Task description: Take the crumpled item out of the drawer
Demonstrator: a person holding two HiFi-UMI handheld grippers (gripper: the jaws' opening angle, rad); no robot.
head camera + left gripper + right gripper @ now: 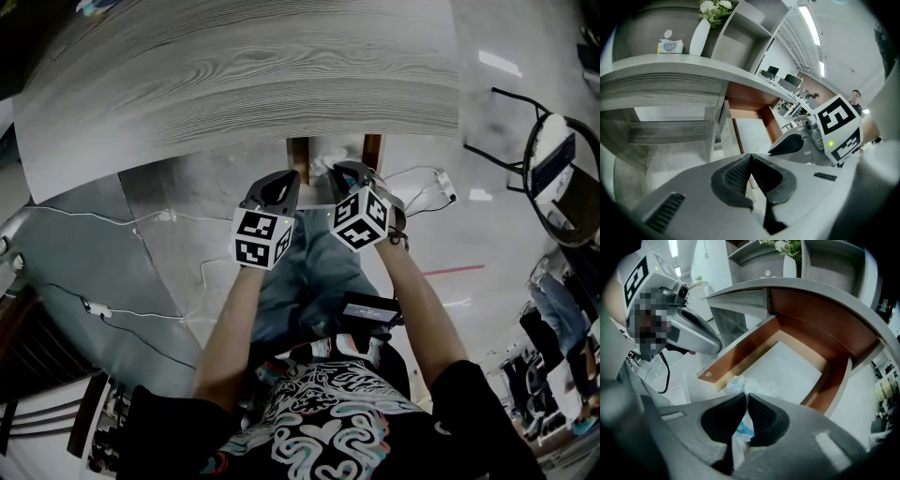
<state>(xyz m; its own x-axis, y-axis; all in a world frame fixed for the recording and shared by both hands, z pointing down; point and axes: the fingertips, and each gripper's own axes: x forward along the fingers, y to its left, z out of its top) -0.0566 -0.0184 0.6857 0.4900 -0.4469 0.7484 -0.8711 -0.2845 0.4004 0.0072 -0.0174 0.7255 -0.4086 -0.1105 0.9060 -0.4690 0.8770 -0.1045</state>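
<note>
The drawer (740,352) stands pulled out under the grey desk, its brown wooden sides around a pale floor. A crumpled white and blue item (736,383) lies at the drawer's near corner and runs down between my right gripper's pads. My right gripper (746,397) is shut on it. In the head view that right gripper (349,173) sits over the drawer mouth (298,155) with the crumpled item (328,167) at its tip. My left gripper (750,161) is shut with nothing between its pads. It hangs beside the right gripper (792,143), just left of the drawer (750,131).
The wide grey desk top (244,75) overhangs the drawer. On it stand a white vase (699,37) and a tissue box (670,45). Cables (141,220) trail across the floor at left. A chair (553,169) stands at far right.
</note>
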